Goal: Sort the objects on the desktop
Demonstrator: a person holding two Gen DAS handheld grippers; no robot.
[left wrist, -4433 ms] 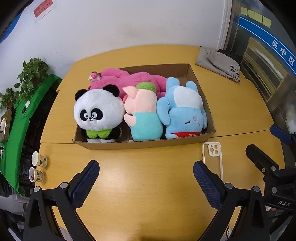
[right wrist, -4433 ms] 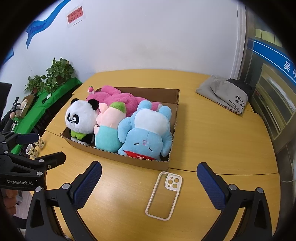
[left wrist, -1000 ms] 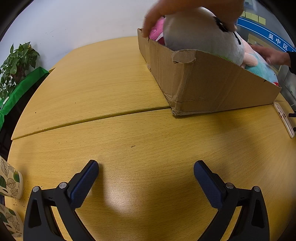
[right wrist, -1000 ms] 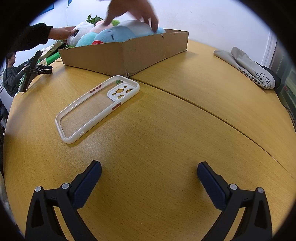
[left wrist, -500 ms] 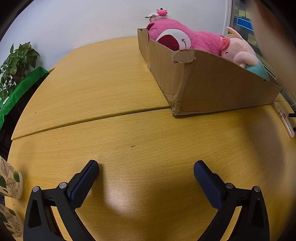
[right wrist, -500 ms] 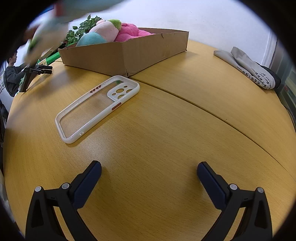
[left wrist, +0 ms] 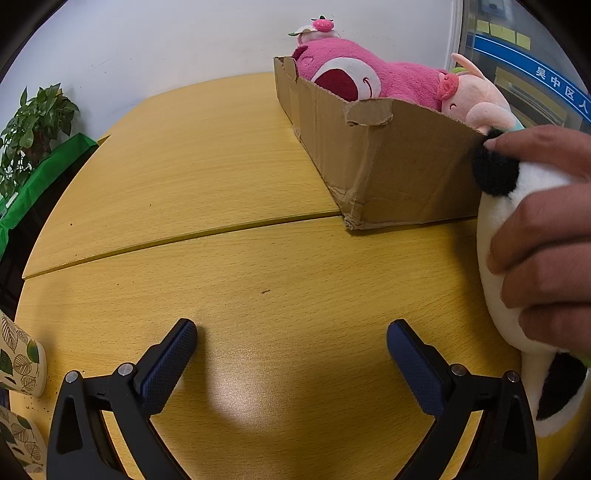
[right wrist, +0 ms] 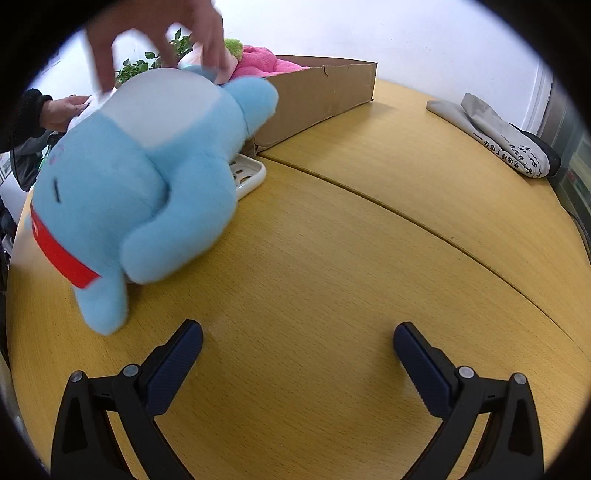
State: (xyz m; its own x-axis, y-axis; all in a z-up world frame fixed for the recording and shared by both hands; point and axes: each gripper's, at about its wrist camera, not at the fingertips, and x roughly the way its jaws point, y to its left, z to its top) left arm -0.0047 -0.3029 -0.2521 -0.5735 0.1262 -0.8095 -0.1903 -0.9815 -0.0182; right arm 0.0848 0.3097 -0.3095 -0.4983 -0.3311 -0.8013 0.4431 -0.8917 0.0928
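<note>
Left claw (left wrist: 291, 345) wide open, nothing in it, low over the yellow wooden surface (left wrist: 207, 177). Bare wood ahead up to the brown cardboard box (left wrist: 399, 162). A bare hand (left wrist: 543, 236) sets a black-and-white panda plush (left wrist: 513, 288) just right of the right finger. Pink bear plush (left wrist: 369, 79) lies in the box.

Right claw (right wrist: 297, 343) also wide open, empty. Bare room ahead and right. Blue plush with red band (right wrist: 140, 184), under a blurred hand (right wrist: 159, 33), lies front-left, covering most of a white phone case (right wrist: 251, 175). Grey folded bag (right wrist: 495, 136) far right.
</note>
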